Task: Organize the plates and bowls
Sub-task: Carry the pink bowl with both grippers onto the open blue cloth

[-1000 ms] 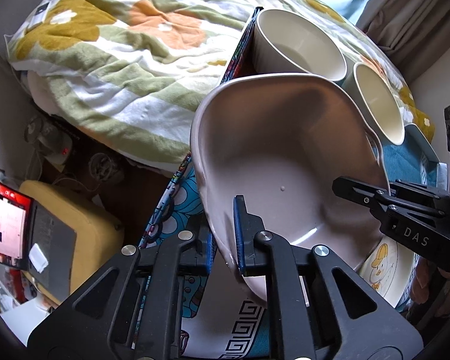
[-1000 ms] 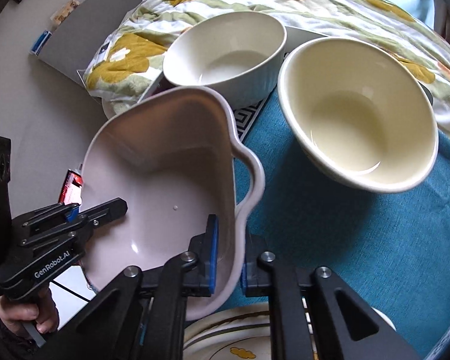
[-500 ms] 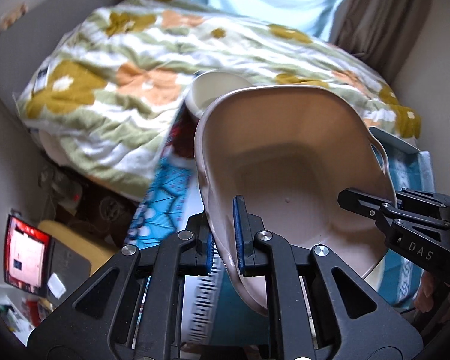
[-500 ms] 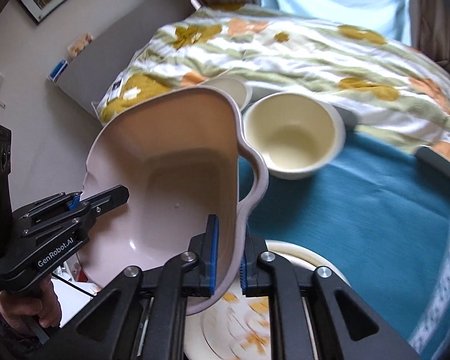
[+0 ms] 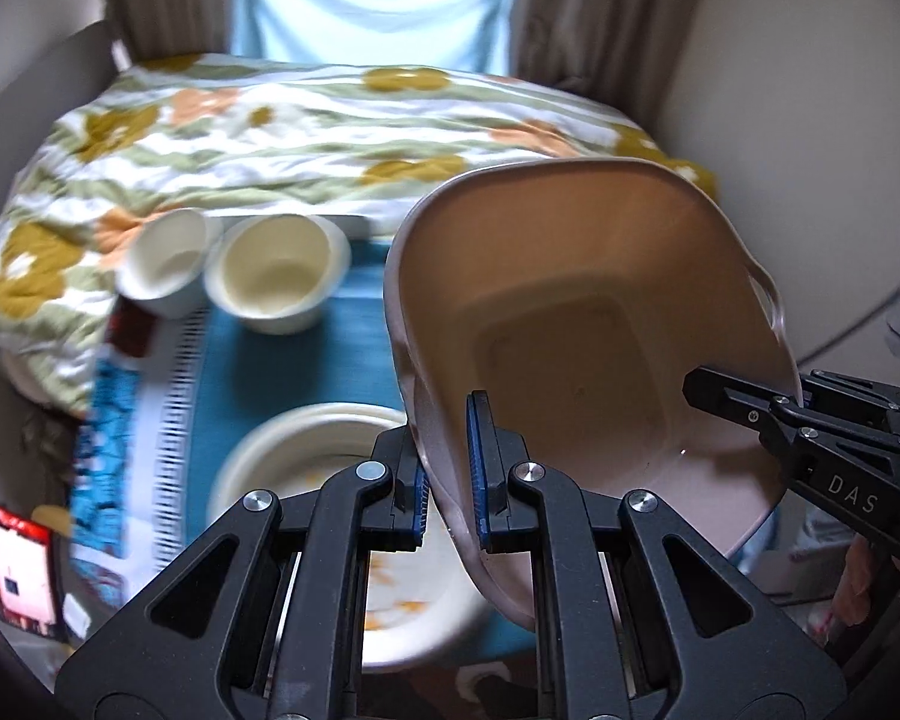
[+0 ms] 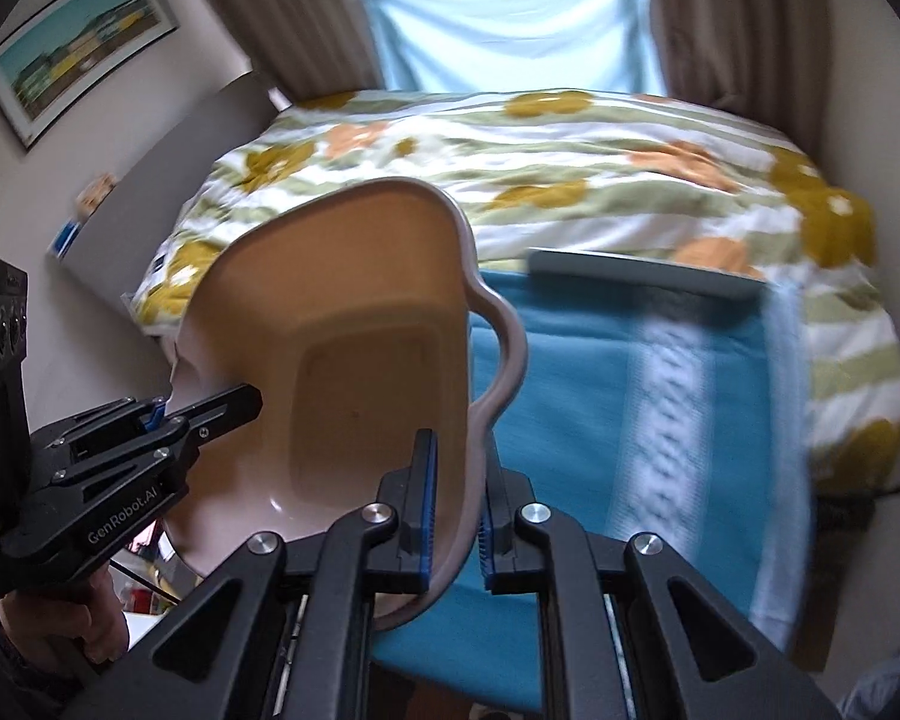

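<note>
A pink square dish with handles (image 5: 582, 324) (image 6: 354, 360) hangs in the air, carried by both grippers. My left gripper (image 5: 450, 468) is shut on its left rim; my right gripper (image 6: 456, 504) is shut on the rim by the right handle. Each gripper shows in the other's view, the right gripper (image 5: 744, 402) and the left gripper (image 6: 204, 414). Below on the teal cloth (image 5: 360, 324) stand a white bowl (image 5: 162, 264), a cream bowl (image 5: 276, 276) and a cream plate with orange marks (image 5: 306, 456), partly hidden behind my fingers.
A bed with a flowered quilt (image 6: 570, 162) lies just beyond the cloth, with curtains and a bright window behind. A grey flat object (image 6: 642, 273) rests at the cloth's far edge. A red-screened device (image 5: 21, 570) sits low on the left. A hand (image 6: 60, 624) holds the left gripper.
Both grippers have lifted the pink dish up and away from the two bowls. The bowls and plate now look smaller and lower, and the window has come into view.
</note>
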Demonstrator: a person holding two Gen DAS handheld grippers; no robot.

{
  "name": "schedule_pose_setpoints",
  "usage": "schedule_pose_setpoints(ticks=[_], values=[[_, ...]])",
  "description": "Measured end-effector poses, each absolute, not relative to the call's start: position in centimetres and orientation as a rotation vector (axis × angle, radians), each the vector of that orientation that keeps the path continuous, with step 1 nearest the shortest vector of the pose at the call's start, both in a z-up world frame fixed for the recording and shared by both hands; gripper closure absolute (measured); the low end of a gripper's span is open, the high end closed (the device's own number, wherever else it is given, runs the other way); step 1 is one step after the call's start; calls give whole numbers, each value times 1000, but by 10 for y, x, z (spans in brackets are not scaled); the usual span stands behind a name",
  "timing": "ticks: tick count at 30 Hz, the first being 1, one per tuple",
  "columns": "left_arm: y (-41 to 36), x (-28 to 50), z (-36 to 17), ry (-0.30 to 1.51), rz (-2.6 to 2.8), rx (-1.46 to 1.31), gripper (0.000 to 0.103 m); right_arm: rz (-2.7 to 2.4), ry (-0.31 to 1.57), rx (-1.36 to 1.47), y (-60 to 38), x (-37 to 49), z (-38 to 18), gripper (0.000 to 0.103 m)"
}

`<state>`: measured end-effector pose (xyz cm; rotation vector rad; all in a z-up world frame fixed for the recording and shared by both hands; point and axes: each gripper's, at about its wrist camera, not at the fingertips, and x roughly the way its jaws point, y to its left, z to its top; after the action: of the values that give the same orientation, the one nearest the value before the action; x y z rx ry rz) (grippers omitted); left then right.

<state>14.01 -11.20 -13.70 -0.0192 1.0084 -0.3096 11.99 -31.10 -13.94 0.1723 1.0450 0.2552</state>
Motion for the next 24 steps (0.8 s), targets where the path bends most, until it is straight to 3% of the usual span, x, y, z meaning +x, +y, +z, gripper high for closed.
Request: schedule_pose_setpoints(ticks=[10, 16, 24], values=[[-221, 121, -190, 1117, -451, 25, 93, 122, 1129, 254, -413, 70, -193, 92], [-246, 117, -236, 1189, -456, 61, 93, 115, 1187, 315, -435, 62, -250, 92], [-249, 118, -264, 1218, -420, 84, 93, 139, 1179, 309, -434, 67, -268, 92]])
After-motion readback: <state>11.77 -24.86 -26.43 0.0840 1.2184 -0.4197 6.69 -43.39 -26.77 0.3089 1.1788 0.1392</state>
